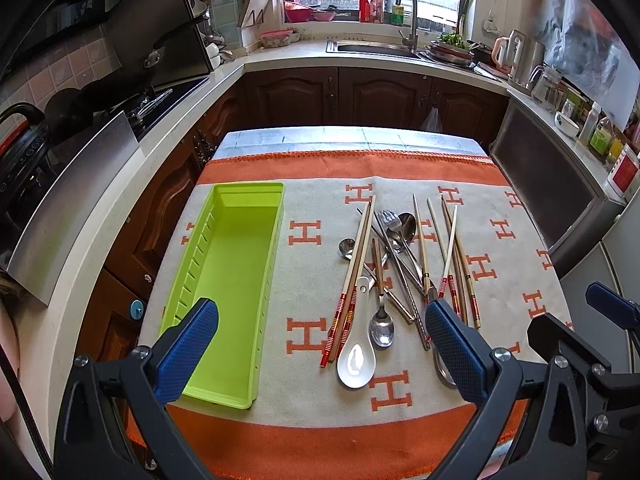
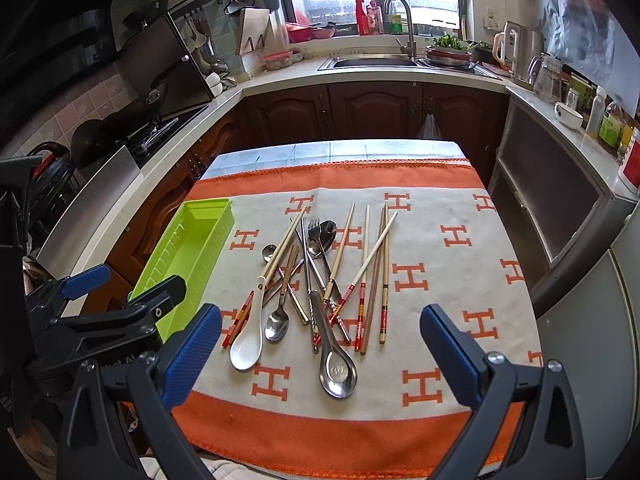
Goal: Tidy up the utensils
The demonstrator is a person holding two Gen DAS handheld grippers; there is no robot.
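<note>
Both grippers hover above the near edge of the table with nothing between their blue pads: our left gripper (image 1: 322,344) stands wide apart, and our right gripper (image 2: 320,354) is spread just as wide. We see the lime-green organizer tray (image 1: 224,280) lying empty on the left of the orange-and-grey H-patterned cloth (image 1: 400,168), its long side running away from us. Well to its right the utensils lie in 1 loose, crossed pile: a white ceramic spoon (image 2: 248,344), a small steel spoon (image 2: 277,326), a large steel ladle-spoon (image 2: 336,372), a steel fork (image 2: 314,228), and several red-banded wooden chopsticks (image 2: 374,280). Beyond the table we see the kitchen sink (image 2: 374,62) under the window.
</note>
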